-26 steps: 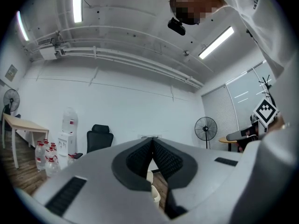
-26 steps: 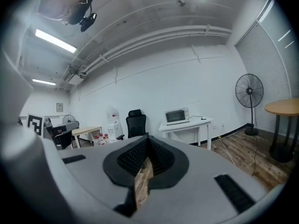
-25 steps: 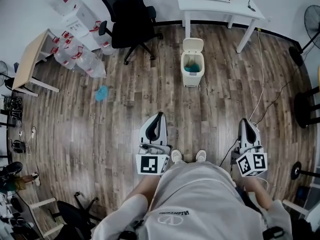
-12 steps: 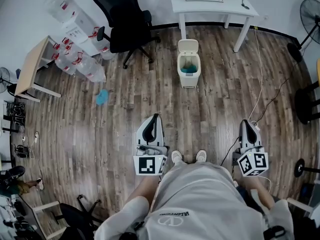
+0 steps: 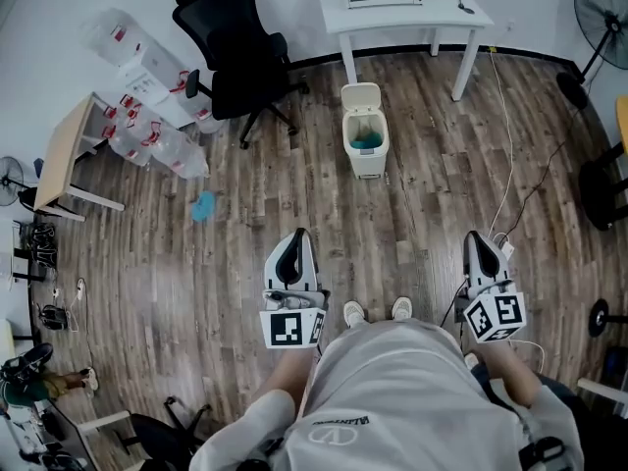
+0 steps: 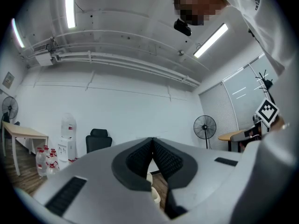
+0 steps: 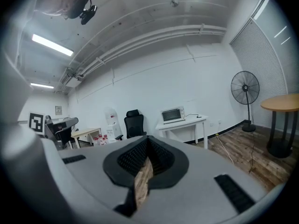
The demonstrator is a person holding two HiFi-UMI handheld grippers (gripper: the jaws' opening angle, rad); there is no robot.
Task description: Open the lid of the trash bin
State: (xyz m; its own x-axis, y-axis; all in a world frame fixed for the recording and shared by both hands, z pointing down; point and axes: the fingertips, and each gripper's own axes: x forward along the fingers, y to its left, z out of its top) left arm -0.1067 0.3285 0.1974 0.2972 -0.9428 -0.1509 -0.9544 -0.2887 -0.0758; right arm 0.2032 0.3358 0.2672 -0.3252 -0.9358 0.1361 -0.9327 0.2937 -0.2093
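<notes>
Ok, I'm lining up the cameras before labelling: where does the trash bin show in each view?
Head view: trash bin at upper centre, lid up, in front of the white table.
Left gripper view: probably the trash bin, a cream sliver low centre, in the gap under the left gripper tips.
Right gripper view: not in it.
Shared landmark: the black office chair.

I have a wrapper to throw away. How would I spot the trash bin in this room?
Find the white table by the far wall. Right in front of it, on the wood floor, stands the trash bin: small, cream, lid flipped up, something blue-green inside.
</notes>
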